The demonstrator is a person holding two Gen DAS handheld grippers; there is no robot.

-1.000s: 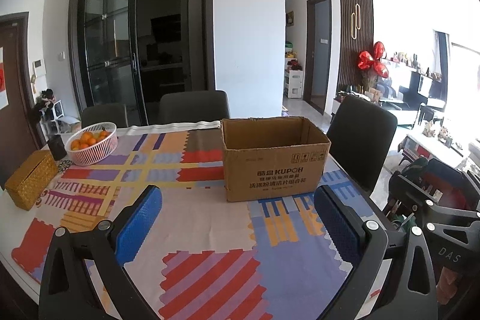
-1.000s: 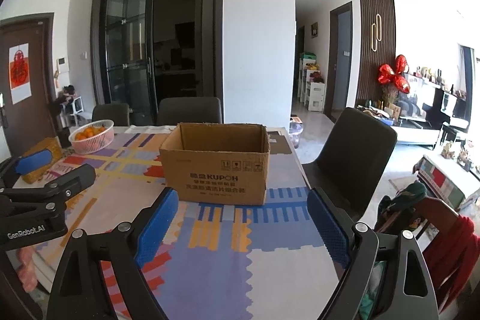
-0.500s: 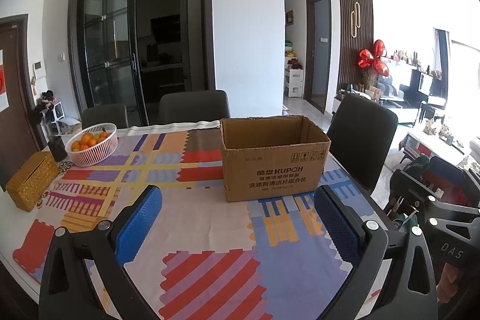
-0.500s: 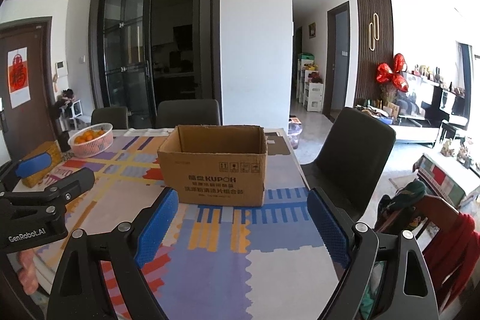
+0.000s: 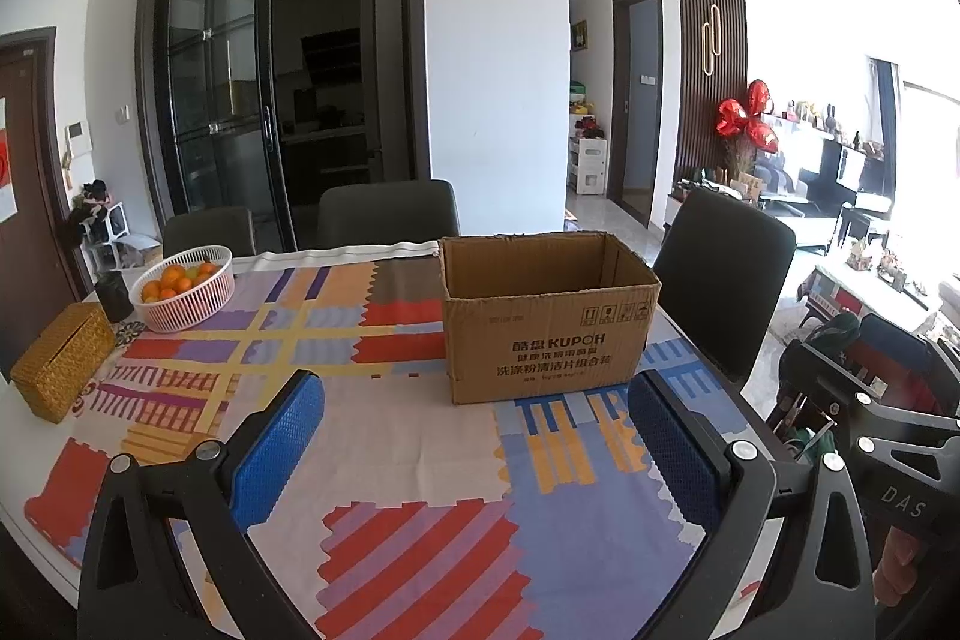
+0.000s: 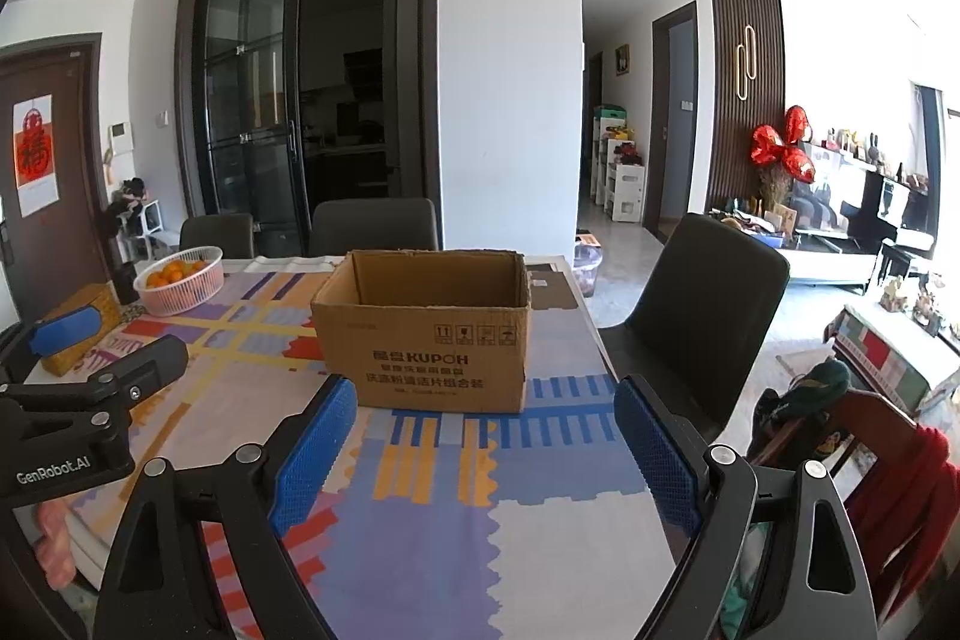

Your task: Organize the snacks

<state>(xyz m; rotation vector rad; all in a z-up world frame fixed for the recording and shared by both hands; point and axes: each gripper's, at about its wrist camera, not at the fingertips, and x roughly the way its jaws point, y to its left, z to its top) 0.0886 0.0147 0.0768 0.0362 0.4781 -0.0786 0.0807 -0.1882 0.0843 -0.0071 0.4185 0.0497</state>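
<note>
Left tool: blue pads spread wide apart, nothing between them, hovering over the counter near its front edge. Right tool: same, pads wide apart and holding nothing, over the right front part of the counter.

Cardboard box marked KUPOH sits upright on the patchwork tablecloth, top open, right of center and toward the far half of the counter. Both tools point at it and are clear of it, no contact. Box interior only partly visible from either wrist view; what shows of the inner walls is bare cardboard, the bottom is hidden.

No snack packs identifiable in either view.

Other stuff on the counter, all at the left end, well apart from the box:
- white basket with oranges in it, far left
- small dark cup just beside the basket
- woven tissue box near the left edge, in front of the cup

Right wrist view also catches the left tool's body at its left edge, "GenRobot.AI" label readable, with one blue pad in front of the tissue box.

Dark chairs: two at the far side, one at the right end. Red garment lies over a chair at lower right, off the counter.
</note>
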